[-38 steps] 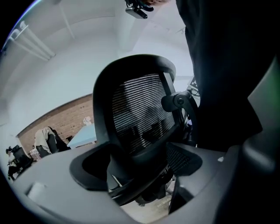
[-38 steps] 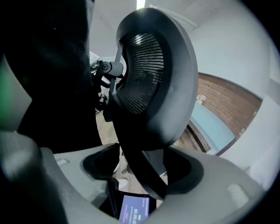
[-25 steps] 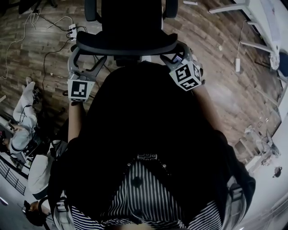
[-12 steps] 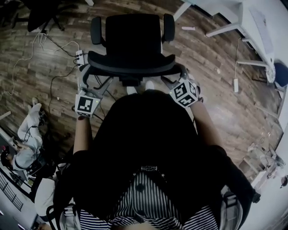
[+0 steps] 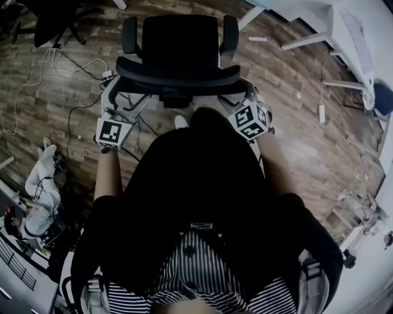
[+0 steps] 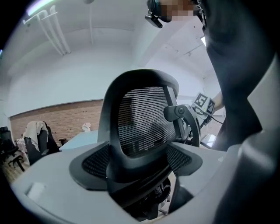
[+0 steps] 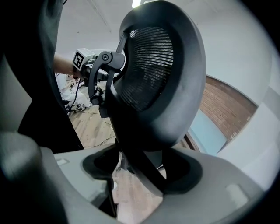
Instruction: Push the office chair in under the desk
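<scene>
The black office chair [image 5: 178,40] stands straight ahead of me on the wood floor, its mesh backrest [image 5: 178,75] nearest to me. My left gripper [image 5: 114,92] is shut on the left edge of the backrest frame, my right gripper [image 5: 244,91] on the right edge. In the left gripper view the mesh backrest [image 6: 144,122] rises between the grey jaws of the left gripper [image 6: 140,192]. In the right gripper view a backrest strut [image 7: 140,168] runs through the right gripper [image 7: 142,177]. A white desk [image 5: 344,24] stands at the far right.
A power strip [image 5: 108,76] with cables lies on the floor left of the chair. Another black chair [image 5: 52,18] stands at the top left. A person in white [image 5: 38,184] is low at the left. White desk legs [image 5: 304,42] reach out at the upper right.
The chair has rolled forward, away from me, past the power strip on the floor. Both grippers have kept their hold on the backrest and gone with it.
</scene>
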